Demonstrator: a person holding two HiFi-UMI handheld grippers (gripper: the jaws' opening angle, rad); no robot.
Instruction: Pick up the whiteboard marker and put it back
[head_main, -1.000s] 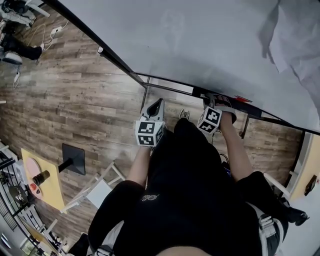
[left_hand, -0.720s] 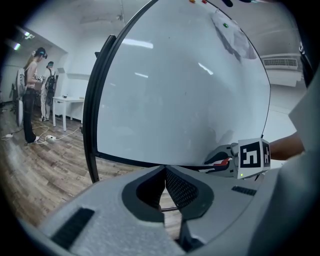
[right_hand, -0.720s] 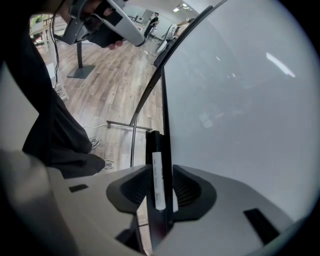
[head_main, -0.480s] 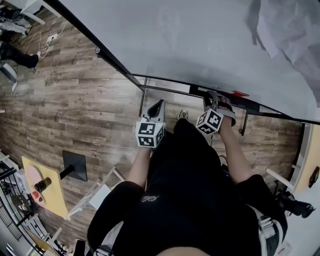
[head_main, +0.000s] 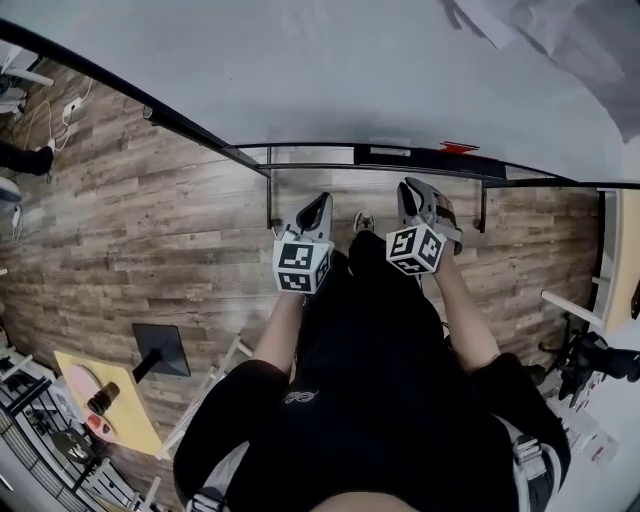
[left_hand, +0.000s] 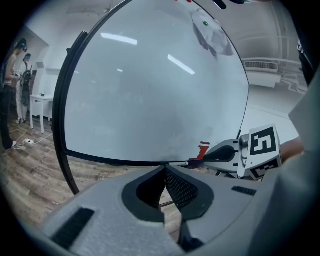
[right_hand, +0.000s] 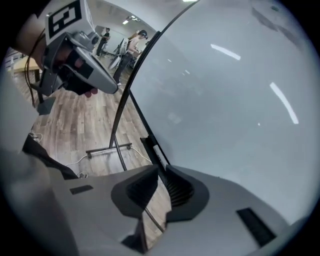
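Note:
A dark oblong piece with a pale label (head_main: 382, 152), which may be the marker, lies on the whiteboard's tray (head_main: 300, 146), with a small red item (head_main: 458, 147) to its right. My right gripper (head_main: 415, 188) hovers just short of the tray. Its jaws are closing to a narrow gap with nothing between them (right_hand: 161, 174), and the dark piece (right_hand: 151, 146) shows beyond the tips. My left gripper (head_main: 320, 203) hangs beside it, farther from the tray. It is shut and holds nothing (left_hand: 165, 170).
The big whiteboard (head_main: 330, 70) fills the top of the head view on a black stand (head_main: 270, 190). A yellow table (head_main: 110, 405), a black base plate (head_main: 160, 350) and a white chair (head_main: 215, 385) stand on the wooden floor at lower left. People (left_hand: 10, 95) stand far off.
My right gripper has lifted and drawn back from the tray, where it was down by the red item. The left gripper has shifted a little sideways. The head view has swung so the tray runs level.

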